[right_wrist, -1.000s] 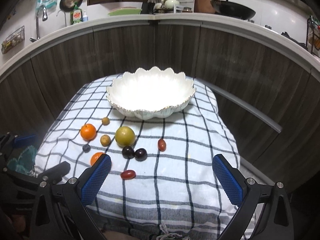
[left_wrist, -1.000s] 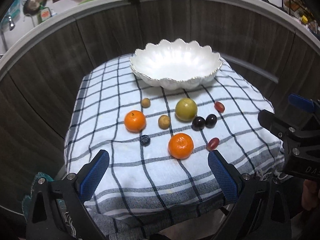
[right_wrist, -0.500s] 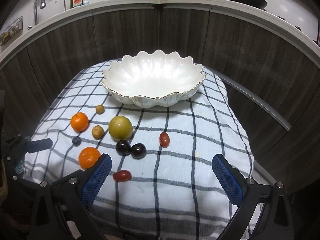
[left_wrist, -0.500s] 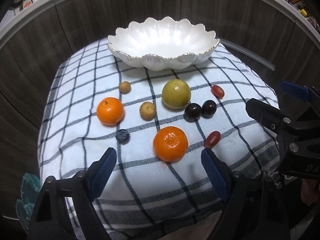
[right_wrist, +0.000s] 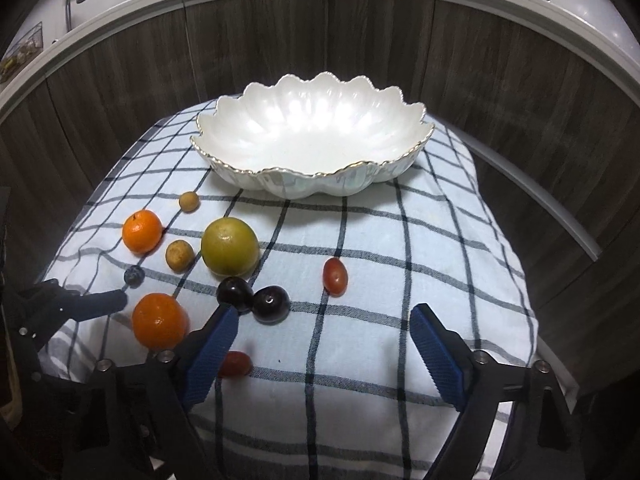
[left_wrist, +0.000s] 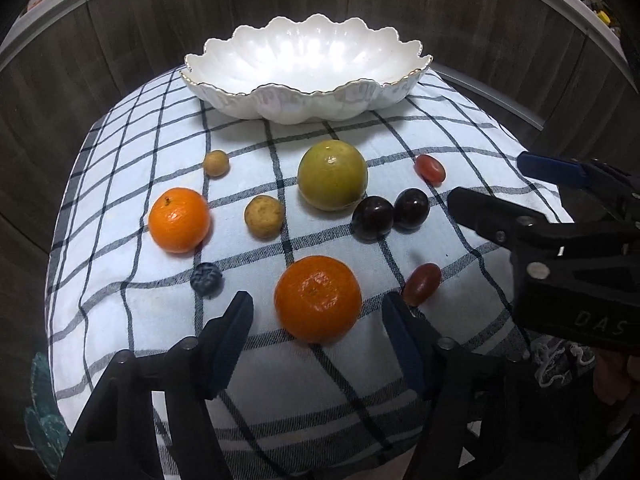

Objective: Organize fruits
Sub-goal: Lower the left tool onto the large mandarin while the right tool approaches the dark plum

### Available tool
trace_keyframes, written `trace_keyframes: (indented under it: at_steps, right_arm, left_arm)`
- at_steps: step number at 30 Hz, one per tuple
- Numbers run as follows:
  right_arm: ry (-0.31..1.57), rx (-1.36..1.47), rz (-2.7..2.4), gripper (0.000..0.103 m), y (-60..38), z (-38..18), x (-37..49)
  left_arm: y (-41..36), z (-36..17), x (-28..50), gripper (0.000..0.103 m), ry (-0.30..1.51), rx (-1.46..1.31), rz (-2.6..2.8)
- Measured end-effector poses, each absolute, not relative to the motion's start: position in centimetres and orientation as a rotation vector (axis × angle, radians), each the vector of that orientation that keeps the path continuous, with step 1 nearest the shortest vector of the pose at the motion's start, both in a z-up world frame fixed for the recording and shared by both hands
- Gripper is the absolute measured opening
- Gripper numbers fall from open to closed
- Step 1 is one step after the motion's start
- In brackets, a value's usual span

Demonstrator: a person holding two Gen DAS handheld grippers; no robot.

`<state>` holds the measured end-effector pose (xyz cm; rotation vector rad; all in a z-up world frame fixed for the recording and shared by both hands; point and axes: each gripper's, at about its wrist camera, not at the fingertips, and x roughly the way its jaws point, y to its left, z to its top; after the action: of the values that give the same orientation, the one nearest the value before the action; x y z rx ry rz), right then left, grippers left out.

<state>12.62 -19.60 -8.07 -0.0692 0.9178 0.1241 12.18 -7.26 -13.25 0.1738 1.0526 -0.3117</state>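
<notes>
A white scalloped bowl (left_wrist: 372, 98) (right_wrist: 256, 176) stands empty at the far side of a checked cloth. Loose fruit lies in front of it: two mandarins (left_wrist: 318, 298) (left_wrist: 179, 219), a green citrus (left_wrist: 332, 180) (right_wrist: 230, 252), two dark plums (left_wrist: 372, 217), two red grape tomatoes (left_wrist: 422, 283) (left_wrist: 429, 168), two small tan fruits (left_wrist: 264, 216), a blueberry (left_wrist: 206, 278). My left gripper (left_wrist: 318, 310) is open, its fingers on either side of the near mandarin, just short of it. My right gripper (right_wrist: 324, 320) is open and empty, its left finger (right_wrist: 214, 344) beside the plums (right_wrist: 270, 304).
The checked cloth (right_wrist: 400, 280) covers a small raised surface that drops off on all sides. Dark wood panels curve behind it, with a kitchen counter above. The right gripper's body (left_wrist: 568, 248) shows at the right of the left wrist view.
Both grippers have moved forward and down toward the fruit. The left gripper now frames the near mandarin. No fruit has moved.
</notes>
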Motion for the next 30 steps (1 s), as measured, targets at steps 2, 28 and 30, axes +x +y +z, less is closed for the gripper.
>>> trace_keyframes:
  at_steps: [2, 28, 30]
  right_arm:
    - [0.926, -0.069, 0.136, 0.083, -19.4, -8.4, 12.9]
    - [1.007, -0.023, 0.335, 0.037, -17.9, -11.5, 15.7]
    - [1.015, 0.012, 0.357, 0.031, -18.1, -11.6, 15.9]
  left_arm:
    - [-7.3, -13.4, 12.4, 0.066, 1.051, 0.170, -0.313]
    - [-6.9, -14.6, 13.5, 0.046, 1.071, 0.097, -0.342]
    - [-7.0, -14.6, 13.5, 0.046, 1.070, 0.097, -0.341]
